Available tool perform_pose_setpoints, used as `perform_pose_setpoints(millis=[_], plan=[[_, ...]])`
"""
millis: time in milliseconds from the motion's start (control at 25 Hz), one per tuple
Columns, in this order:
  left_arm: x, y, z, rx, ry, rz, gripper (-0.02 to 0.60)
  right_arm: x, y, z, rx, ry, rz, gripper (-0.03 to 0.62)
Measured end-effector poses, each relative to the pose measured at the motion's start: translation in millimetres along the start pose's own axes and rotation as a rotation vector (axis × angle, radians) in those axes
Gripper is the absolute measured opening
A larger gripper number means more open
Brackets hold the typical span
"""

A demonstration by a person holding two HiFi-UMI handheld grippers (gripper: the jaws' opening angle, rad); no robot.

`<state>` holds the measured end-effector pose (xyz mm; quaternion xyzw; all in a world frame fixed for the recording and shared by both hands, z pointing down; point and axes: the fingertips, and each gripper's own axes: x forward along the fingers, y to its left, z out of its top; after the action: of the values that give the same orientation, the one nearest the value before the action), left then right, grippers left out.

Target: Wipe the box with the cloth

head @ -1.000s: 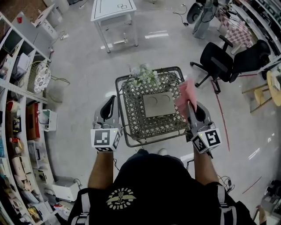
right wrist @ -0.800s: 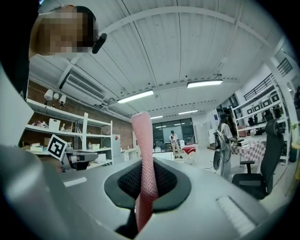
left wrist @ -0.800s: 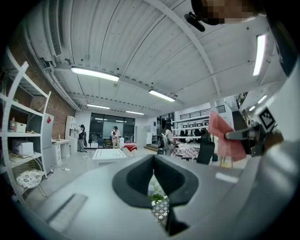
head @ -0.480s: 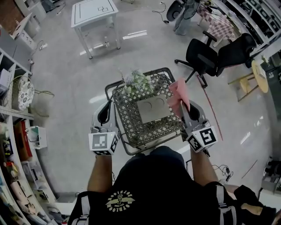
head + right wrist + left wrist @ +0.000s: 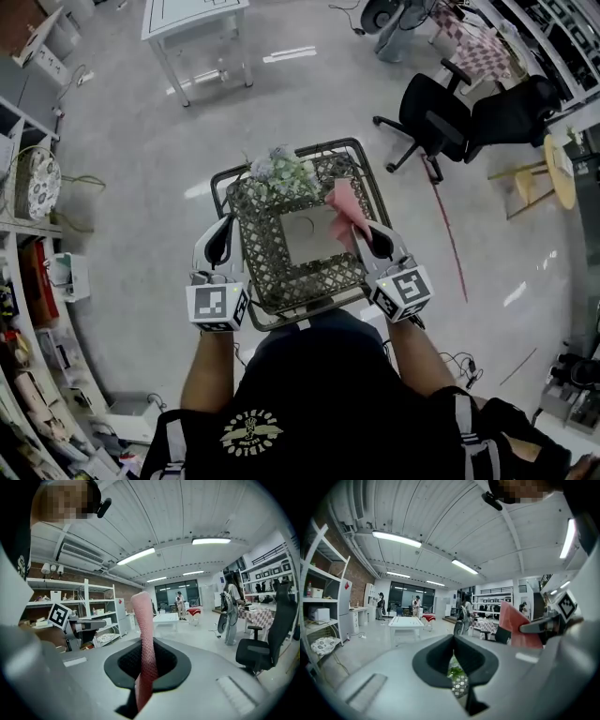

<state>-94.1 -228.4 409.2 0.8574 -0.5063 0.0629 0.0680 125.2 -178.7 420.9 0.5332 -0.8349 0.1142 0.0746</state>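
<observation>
A flat grey box (image 5: 302, 236) lies in the bottom of a wire lattice basket (image 5: 251, 234), with a bunch of pale flowers (image 5: 279, 167) at its far end. The right gripper (image 5: 360, 234) is shut on a pink cloth (image 5: 341, 206), which stands up over the box's right part. In the right gripper view the cloth (image 5: 144, 639) rises straight out between the closed jaws (image 5: 145, 667). My left gripper (image 5: 224, 238) hangs outside the basket's left rim, shut and holding nothing; in its own view (image 5: 453, 660) only a thin slit shows between the jaws.
A white table (image 5: 192, 19) stands far ahead. Black office chairs (image 5: 441, 112) are at the right, with a round wooden stool (image 5: 561, 169) beyond them. Loaded shelves (image 5: 28, 197) line the left side. People stand far off by a table (image 5: 405, 620).
The right gripper has carried the pink cloth leftwards, from the basket's right rim to above the box. The left gripper stays beside the left rim.
</observation>
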Motion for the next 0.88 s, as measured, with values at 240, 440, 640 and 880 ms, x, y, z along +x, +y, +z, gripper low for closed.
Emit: perform_pose_setpoints(millis=[240,440,640,880], plan=[[12.4,6.3,-48.4,-0.028,0.093,0.077,0.0,49.7,4.3,-60.5,0.001,0.11,0.13,0.017],[28.3,13.2,-88.9,-0.049,0.142,0.132,0.0,93.7,11.2,-124.7,-0.033,0.221,0.23,0.017],[15.4,20.4,-130.3,-0.082,0.225,0.203,0.0,126.1,40.0,-204.6,-0.067,0.364,0.36,0.017],[-7.2,19.6,-173.5,-0.105,0.282,0.256,0.0,162.4,59.1,-310.0,-0.042,0.569,0.447,0.017]])
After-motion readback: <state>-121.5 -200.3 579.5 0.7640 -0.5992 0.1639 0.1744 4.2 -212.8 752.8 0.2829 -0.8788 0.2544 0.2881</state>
